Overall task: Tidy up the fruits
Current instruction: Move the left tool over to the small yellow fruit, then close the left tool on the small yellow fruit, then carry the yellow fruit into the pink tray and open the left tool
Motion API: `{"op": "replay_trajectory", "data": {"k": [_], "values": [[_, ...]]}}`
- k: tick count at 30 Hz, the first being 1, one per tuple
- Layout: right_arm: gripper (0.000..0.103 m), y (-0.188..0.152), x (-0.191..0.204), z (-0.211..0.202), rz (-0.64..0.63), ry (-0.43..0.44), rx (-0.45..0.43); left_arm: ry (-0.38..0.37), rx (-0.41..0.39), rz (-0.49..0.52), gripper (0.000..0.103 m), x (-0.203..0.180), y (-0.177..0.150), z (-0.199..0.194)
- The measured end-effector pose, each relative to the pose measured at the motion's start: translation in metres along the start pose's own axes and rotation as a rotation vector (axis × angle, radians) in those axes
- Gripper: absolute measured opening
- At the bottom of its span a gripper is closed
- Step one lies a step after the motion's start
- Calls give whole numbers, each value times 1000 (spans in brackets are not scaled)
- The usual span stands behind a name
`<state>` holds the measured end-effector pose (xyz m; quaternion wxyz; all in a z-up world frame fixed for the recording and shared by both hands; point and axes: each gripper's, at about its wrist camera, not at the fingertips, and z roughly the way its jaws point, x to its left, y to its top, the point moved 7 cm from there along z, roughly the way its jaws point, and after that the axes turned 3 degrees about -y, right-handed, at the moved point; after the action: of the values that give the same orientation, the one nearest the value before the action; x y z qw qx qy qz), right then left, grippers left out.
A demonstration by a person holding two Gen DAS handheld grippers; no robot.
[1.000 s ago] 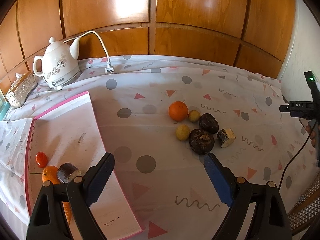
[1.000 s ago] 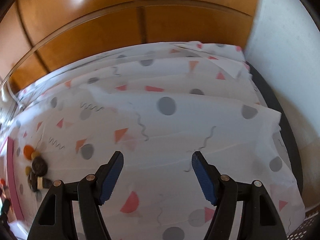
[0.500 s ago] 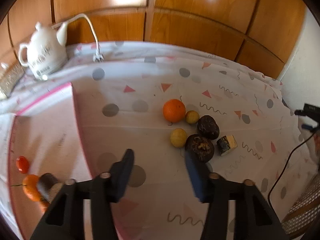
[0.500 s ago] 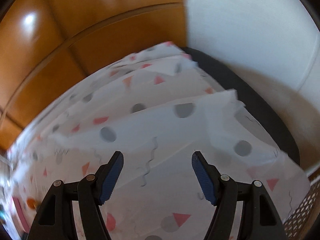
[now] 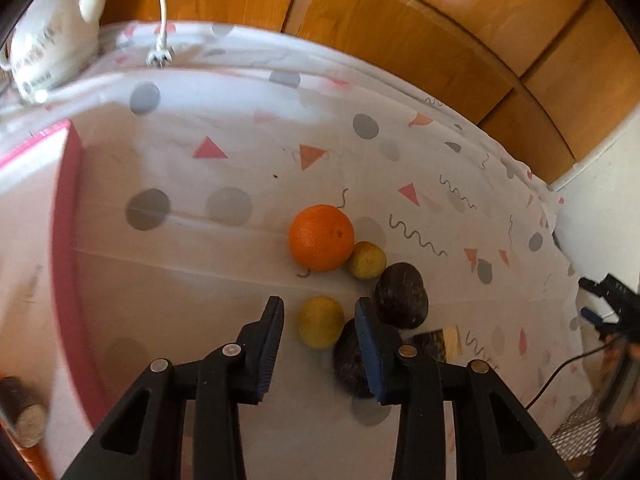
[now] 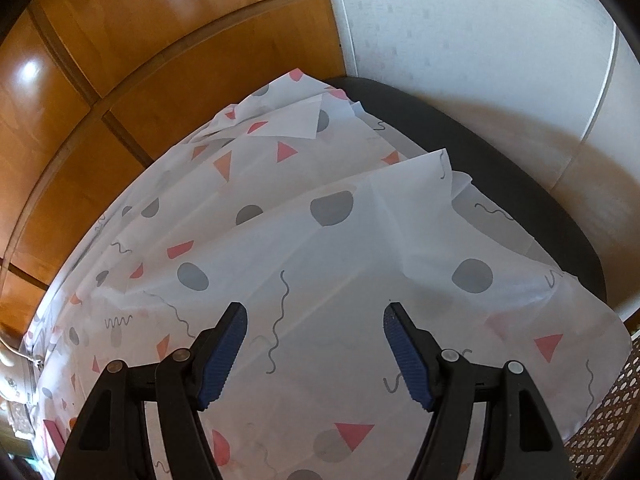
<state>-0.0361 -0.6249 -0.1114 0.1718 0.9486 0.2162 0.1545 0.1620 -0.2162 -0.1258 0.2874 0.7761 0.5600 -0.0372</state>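
Left tongs (image 5: 320, 320): released, jaws apart, flanking a small yellow fruit (image 5: 321, 321) without clearly touching it; whether they are at its level or above it cannot be told.
Right tongs (image 6: 315, 344): released, jaws wide apart, nothing between them, over a patterned stretch of tablecloth (image 6: 328, 248).
Loose fruit: clustered on the surface near the middle of the left view; an orange (image 5: 321, 237) lies farthest back, with a second yellow fruit (image 5: 366, 260) touching its right side.
Dark fruits: one round dark fruit (image 5: 402, 295) sits right of the left tongs; another dark fruit (image 5: 349, 362) is partly hidden behind the right finger.
Cut piece: a small dark-skinned chunk (image 5: 439, 342) with a pale face, just right of the dark fruits.
Pink-edged board (image 5: 66, 248): at the left, well apart from the cluster; a dark cut piece (image 5: 21, 410) rests at its near corner.
Kettle (image 5: 52, 46): white, far left corner, cord plug (image 5: 160, 55) lying beside it.
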Motion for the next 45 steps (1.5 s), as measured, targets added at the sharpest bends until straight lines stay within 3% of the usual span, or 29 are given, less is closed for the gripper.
{"op": "replay_trajectory", "data": {"k": [4,13,19,26,33,40,41,43,45], "values": [[72,1,2,0,-14,3,-3,-16,-1,-7,26,-1,-2,9],[72,3,3,0,-27,-8,-15,-1,-44,12,25,9,-9,-9],[72,2,2,1,-23,-14,-8,52,-156,47,25,27,4,-56],[72,-1,6,3,-50,-13,11,166,-240,-109,25,110,27,-100],[72,-2,6,5,-59,-26,11,299,-232,-309,26,203,30,-107],[72,-4,7,7,-66,-41,17,372,-237,-347,26,232,17,-107],[72,-4,7,8,-67,-43,18,370,-239,-349,27,231,15,-109],[72,-4,7,8,-68,-43,19,366,-247,-352,44,231,12,-109],[72,-4,7,8,-71,-43,22,367,-258,-344,48,229,7,-112]]}}
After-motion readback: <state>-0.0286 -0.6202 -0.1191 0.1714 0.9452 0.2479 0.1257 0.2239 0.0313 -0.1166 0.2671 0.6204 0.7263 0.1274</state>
